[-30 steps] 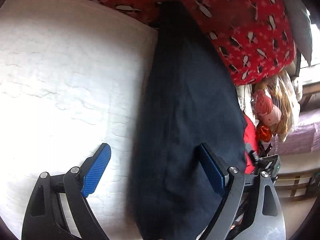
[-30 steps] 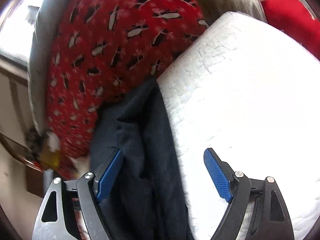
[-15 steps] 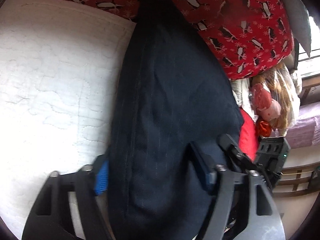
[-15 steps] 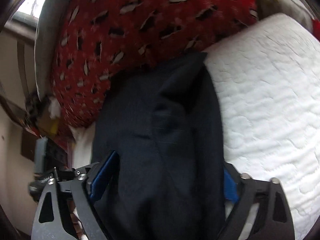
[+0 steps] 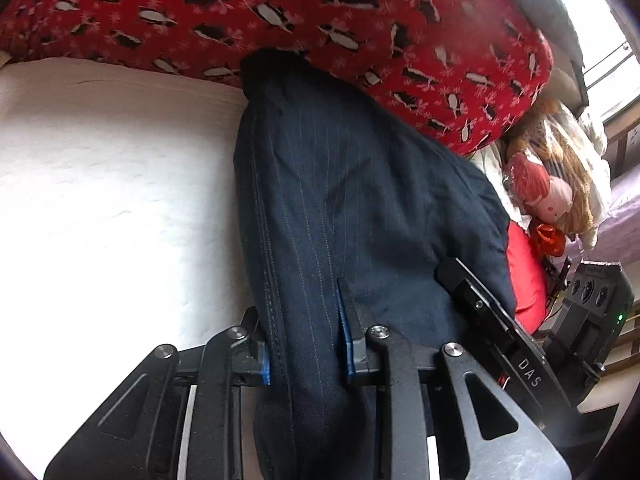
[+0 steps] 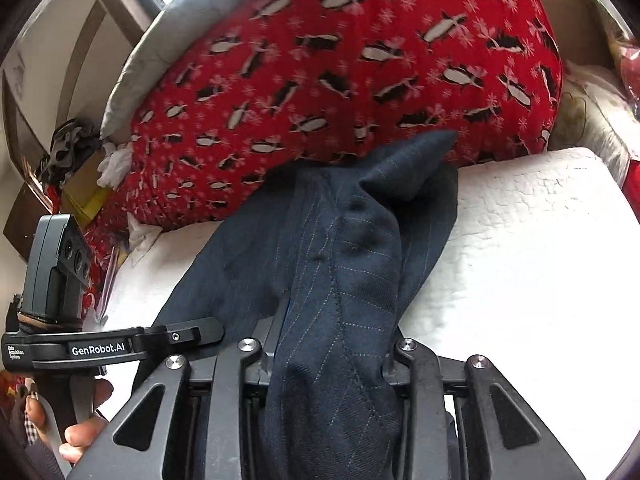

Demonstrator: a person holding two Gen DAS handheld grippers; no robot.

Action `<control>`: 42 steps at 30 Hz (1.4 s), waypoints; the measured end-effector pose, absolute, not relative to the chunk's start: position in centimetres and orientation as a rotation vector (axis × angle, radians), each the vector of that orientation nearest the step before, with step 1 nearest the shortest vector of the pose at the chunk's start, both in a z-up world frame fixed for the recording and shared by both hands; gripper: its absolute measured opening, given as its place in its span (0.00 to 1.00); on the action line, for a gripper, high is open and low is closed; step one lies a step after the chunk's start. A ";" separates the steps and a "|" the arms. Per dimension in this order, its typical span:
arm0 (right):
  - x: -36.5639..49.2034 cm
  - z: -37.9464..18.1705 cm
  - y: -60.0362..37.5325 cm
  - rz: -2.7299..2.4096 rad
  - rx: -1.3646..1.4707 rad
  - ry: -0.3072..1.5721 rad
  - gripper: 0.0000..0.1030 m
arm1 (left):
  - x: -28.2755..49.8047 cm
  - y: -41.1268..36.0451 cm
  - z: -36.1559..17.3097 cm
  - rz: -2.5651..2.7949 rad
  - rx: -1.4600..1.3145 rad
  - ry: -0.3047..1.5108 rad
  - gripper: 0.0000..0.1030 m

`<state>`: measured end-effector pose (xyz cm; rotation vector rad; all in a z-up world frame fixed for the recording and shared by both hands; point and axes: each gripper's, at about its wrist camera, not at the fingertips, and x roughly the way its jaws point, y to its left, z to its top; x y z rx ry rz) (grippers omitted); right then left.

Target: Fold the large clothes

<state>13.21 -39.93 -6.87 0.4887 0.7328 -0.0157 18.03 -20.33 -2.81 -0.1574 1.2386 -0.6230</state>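
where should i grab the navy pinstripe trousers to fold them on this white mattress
Grip the navy pinstripe trousers at the near end, one gripper on each side edge, coming from the open mattress side. The far tip is tucked against the red penguin bedding. Both the left gripper and right gripper have just closed there.

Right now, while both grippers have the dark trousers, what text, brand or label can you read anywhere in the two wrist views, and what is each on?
"GenRobot.AI": white print on the black body of the left gripper, seen in the right wrist view.
"DAS": white letters on the black body of the right gripper, seen in the left wrist view.
Small white print left of "GenRobot.AI": too small to read.
Dark trousers, red penguin-print quilt: no text visible.
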 end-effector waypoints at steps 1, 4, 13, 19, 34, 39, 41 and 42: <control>12.9 -6.5 -39.3 -0.014 0.491 0.729 0.30 | 17.7 -19.6 -2.4 -0.620 -0.159 1.229 0.21; 11.7 -5.4 -37.1 0.019 0.512 0.701 0.30 | 16.4 -17.1 -1.4 -0.608 -0.153 1.207 0.21; 9.1 -6.1 -29.6 0.122 0.565 0.723 0.30 | 13.3 -8.3 -3.3 -0.559 -0.174 1.251 0.24; 7.4 -12.3 -29.3 0.042 0.653 0.840 0.49 | 12.9 -6.2 -7.3 -0.497 -0.198 1.347 0.47; 7.6 -4.8 -28.2 -0.032 0.384 0.686 0.38 | 12.1 -10.0 -5.9 -0.396 0.062 1.149 0.52; 9.5 -11.4 -30.5 -0.096 0.394 0.852 0.35 | 12.1 -10.6 -7.0 -0.376 0.118 1.118 0.66; 9.3 -11.5 -31.5 -0.085 0.448 0.829 0.35 | 12.1 -10.4 -7.2 -0.375 0.115 1.116 0.68; 9.2 -11.5 -31.6 -0.084 0.453 0.831 0.35 | 12.1 -10.3 -7.2 -0.374 0.115 1.117 0.68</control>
